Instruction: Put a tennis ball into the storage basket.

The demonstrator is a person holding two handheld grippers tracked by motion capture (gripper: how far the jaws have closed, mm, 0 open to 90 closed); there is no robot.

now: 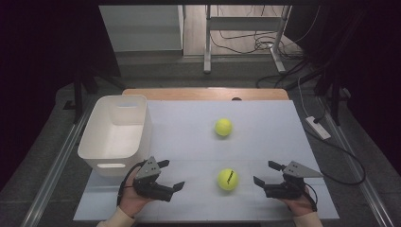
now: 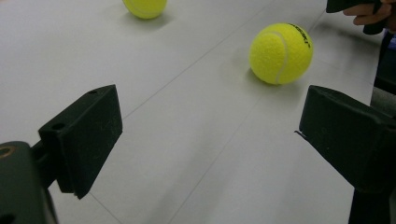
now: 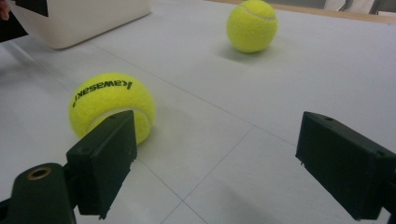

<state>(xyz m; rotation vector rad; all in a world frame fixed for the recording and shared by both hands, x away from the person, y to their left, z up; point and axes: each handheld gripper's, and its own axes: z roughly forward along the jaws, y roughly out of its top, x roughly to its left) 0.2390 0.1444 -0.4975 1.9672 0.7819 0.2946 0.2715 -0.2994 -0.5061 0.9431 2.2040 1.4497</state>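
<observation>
In the high view, the left tool [image 1: 170, 175] is in the lower left of the frame and the right tool [image 1: 267, 172] in the lower right; both are released and grasp nothing. The near tennis ball [image 1: 228, 179] lies on the tabletop [image 1: 265, 123] between them, touching neither. The far tennis ball [image 1: 223, 127] lies above it near the centre. A white bin [image 1: 116, 132] stands at the left.

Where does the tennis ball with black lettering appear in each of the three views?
High view: the lettered ball lies low and centre, between the two grippers.
Left gripper view: upper right, beyond the open jaws.
Right gripper view: left of centre, partly behind one jaw.
Shared landmark: the plain ball lies farther off.
</observation>
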